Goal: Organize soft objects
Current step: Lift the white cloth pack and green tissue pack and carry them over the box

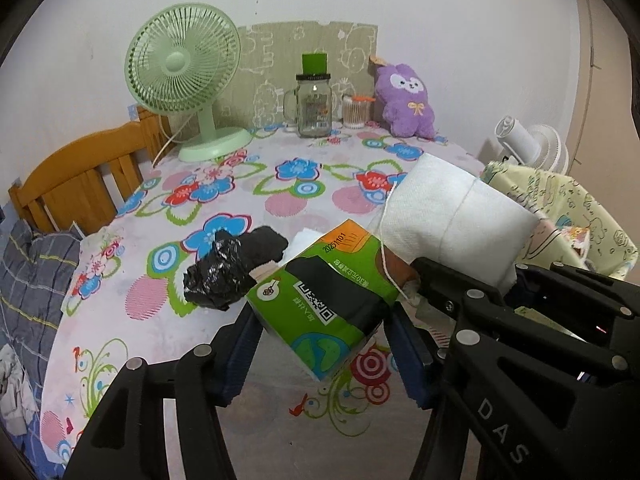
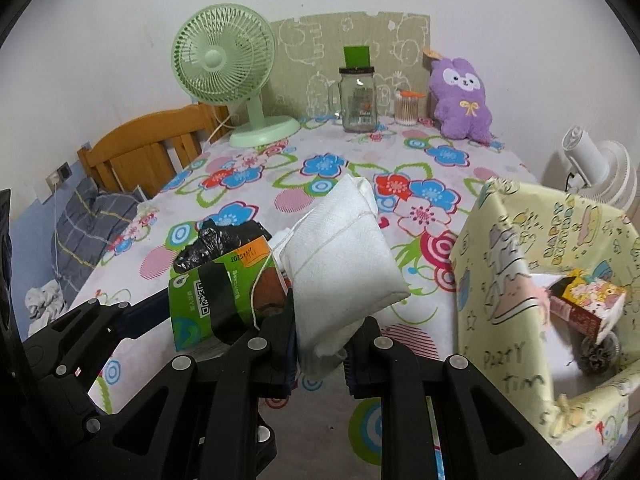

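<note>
Left wrist view: left gripper (image 1: 320, 344) is part-open, pads clamped on a green tissue pack (image 1: 320, 304), lifted off the floral table (image 1: 160, 312). Right gripper (image 2: 320, 354) is squeezed tight on the bottom corner of a white string-tied tissue bundle (image 2: 344, 252), also held up, just beside the green pack. Crumpled black plastic bag (image 1: 218, 276) lies on the table behind the pack. Yellow patterned box (image 2: 504, 280) sits at the right.
</note>
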Available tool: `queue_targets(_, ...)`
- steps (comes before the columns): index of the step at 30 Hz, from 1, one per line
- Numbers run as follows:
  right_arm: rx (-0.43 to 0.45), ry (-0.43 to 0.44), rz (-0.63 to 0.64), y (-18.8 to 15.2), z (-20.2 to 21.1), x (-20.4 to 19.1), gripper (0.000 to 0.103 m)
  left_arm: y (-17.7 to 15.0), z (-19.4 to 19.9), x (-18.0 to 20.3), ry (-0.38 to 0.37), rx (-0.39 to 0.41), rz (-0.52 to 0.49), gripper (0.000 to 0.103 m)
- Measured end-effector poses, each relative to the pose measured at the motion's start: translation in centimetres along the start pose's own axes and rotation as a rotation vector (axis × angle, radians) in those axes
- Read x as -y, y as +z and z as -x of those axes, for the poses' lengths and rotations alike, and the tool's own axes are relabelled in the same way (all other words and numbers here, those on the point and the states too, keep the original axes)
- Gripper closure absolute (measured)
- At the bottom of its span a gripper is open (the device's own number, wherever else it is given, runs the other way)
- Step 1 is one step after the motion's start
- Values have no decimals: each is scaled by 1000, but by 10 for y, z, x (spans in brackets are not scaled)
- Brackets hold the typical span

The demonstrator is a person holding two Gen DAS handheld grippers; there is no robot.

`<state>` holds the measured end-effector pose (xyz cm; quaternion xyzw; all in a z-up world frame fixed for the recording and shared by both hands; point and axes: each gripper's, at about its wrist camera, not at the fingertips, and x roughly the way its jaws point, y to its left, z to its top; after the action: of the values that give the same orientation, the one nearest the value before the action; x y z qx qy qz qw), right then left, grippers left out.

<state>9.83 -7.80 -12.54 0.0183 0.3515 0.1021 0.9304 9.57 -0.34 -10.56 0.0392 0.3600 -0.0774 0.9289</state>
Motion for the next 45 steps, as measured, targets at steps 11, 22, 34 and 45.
queue_targets(11, 61, 0, 2, 5, 34, 0, 82, 7, 28, 9, 10, 58, -13, 40)
queue_targets(22, 120, 6, 9, 10, 66, 1, 82, 16, 57, 17, 21, 114, -20, 40)
queue_targets(34, 164, -1, 9, 21, 91, 7, 82, 28, 76, 28, 17, 155, -28, 40)
queue_targets(45, 191, -16, -2, 26, 105, 25, 82, 38, 81, 46, 3, 178, -46, 40)
